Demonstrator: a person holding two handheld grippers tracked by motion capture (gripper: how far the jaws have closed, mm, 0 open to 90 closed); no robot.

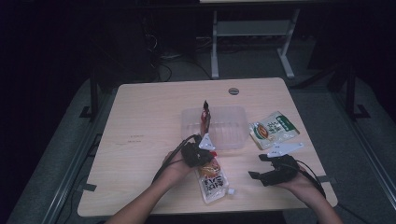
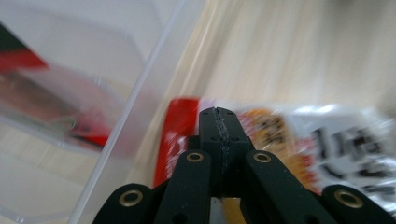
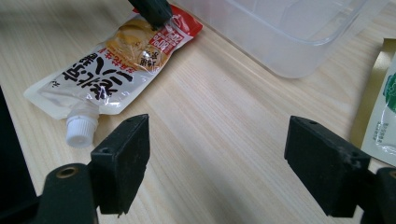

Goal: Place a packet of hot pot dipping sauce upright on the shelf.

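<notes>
— Clear plastic was your target: the tub point(image 1: 222, 128) sat mid-table point(image 1: 140, 121) with one sachet point(image 1: 205, 115) already on end inside. Why pinch the spouted pouch point(image 1: 212, 179) at its red top edge?

— Your left tool point(image 1: 201, 155) had clamped shut there, probably to lift the pouch in. It lay flat just before the tub. Your right tool point(image 1: 261, 166) waited, jaws apart and empty, near the green packet point(image 1: 273, 129).

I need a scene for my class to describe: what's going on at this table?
A person works with tongs in each hand. The left tongs are shut over the red end of a spouted sauce pouch lying beside a clear plastic tub. The right tongs hang open above bare table, near a green packet.
</notes>
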